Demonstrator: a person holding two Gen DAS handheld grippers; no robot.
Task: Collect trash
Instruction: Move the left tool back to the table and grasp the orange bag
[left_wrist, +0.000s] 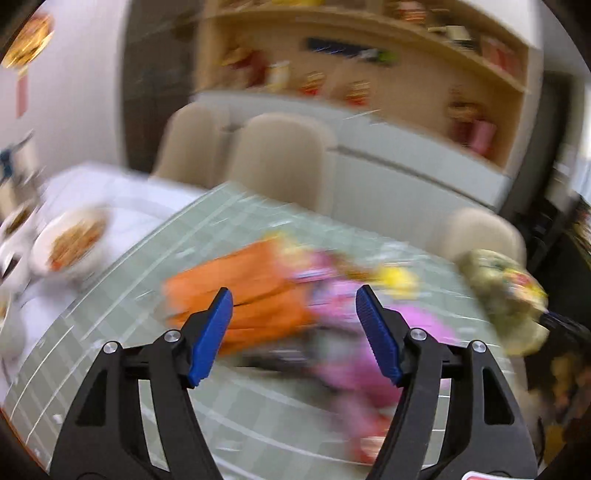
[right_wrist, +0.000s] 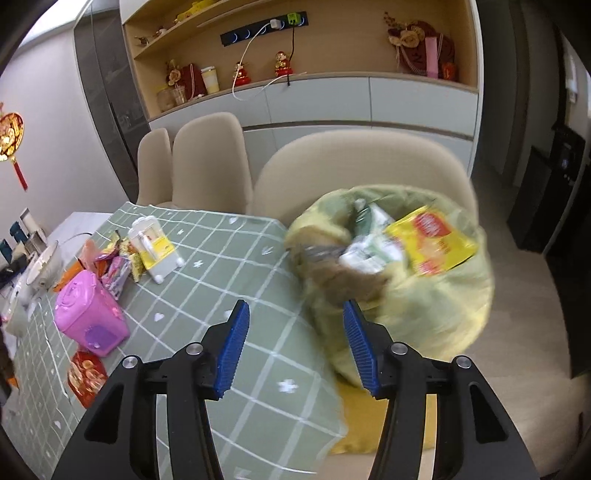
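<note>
So we're partway through, by the look of it. The yellow-green trash bag (right_wrist: 424, 295) hangs just off the table's right edge, in front of a beige chair (right_wrist: 362, 166), and it already has stuff in it: a yellow wrapper (right_wrist: 430, 240) and some crumpled white-green packaging (right_wrist: 369, 251) sit at the top.

Our right gripper (right_wrist: 293, 343) is spread with nothing between the pads, hovering over the table's right edge right beside the bag. Our left gripper (left_wrist: 295, 332) is spread too and empty, aimed at the pile on the green checked tablecloth (right_wrist: 229, 266).

Plenty left, we reckon. Toward the left edge there's a pink container (right_wrist: 90, 314), a red packet (right_wrist: 86, 374) near the front-left corner, an orange bag (left_wrist: 240, 295) and a few snack wrappers (right_wrist: 118, 262), plus a white-and-yellow box (right_wrist: 153, 240) further in. The left view is heavily blurred, so we can't tell exactly which piece it's lined up on. The bowls (left_wrist: 70, 243) beyond the cloth don't look like trash to us.
</note>
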